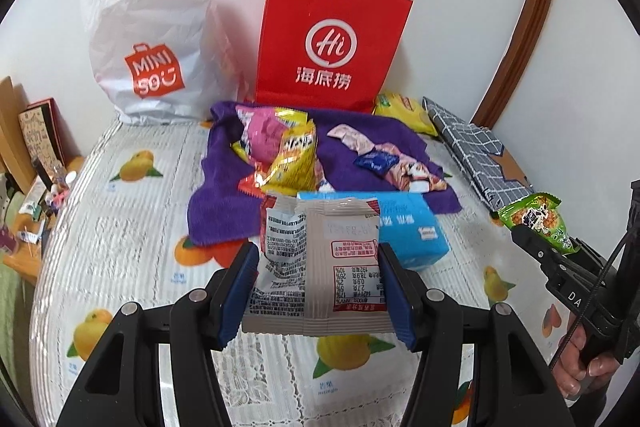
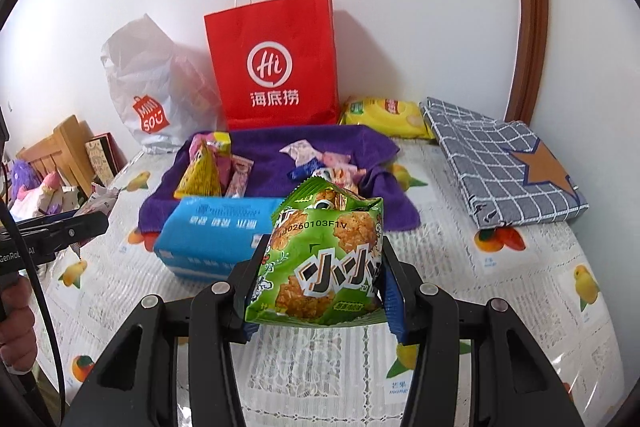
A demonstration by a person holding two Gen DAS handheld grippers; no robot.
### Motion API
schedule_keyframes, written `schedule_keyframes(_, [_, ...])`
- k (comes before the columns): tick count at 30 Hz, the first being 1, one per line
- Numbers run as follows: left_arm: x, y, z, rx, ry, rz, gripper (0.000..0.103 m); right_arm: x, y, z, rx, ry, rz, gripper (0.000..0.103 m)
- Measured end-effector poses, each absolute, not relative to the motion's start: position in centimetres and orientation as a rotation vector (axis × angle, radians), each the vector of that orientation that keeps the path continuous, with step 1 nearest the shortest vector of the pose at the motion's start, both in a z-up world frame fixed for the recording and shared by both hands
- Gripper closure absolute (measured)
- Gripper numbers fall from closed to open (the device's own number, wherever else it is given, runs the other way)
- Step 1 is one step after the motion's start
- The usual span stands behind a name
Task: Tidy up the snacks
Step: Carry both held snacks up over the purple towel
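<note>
My left gripper [image 1: 318,287] is shut on a grey-white snack packet [image 1: 320,263] with red print, held above the table in front of the purple towel [image 1: 224,203]. My right gripper [image 2: 320,287] is shut on a green snack packet [image 2: 324,259]; it also shows in the left wrist view [image 1: 536,223]. More snacks lie on the towel [image 2: 280,163]: a yellow packet [image 1: 292,159], a pink one [image 1: 264,135] and small pink and blue wrappers [image 1: 380,155]. A blue tissue pack [image 2: 216,235] lies at the towel's front edge.
A red paper bag [image 1: 328,43] and a white MINISO bag [image 1: 148,39] stand against the back wall. A yellow packet [image 2: 384,115] and a folded checked fabric box [image 2: 504,167] lie at the right. The fruit-print tablecloth [image 1: 120,227] covers the table; clutter sits off its left edge.
</note>
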State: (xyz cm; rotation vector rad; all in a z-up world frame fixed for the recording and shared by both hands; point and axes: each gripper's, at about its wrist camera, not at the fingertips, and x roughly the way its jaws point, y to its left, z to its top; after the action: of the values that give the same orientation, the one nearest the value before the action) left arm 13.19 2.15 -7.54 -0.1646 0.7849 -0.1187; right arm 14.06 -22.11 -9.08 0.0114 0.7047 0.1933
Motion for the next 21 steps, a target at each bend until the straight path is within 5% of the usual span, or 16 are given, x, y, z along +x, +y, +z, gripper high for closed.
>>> schedule_keyframes(21, [16.4,2.9,-4.2,-0.177,0.738,-0.143,0.046,17.2,-21.6,-5.2,0.006,0.647,0.177,0.054])
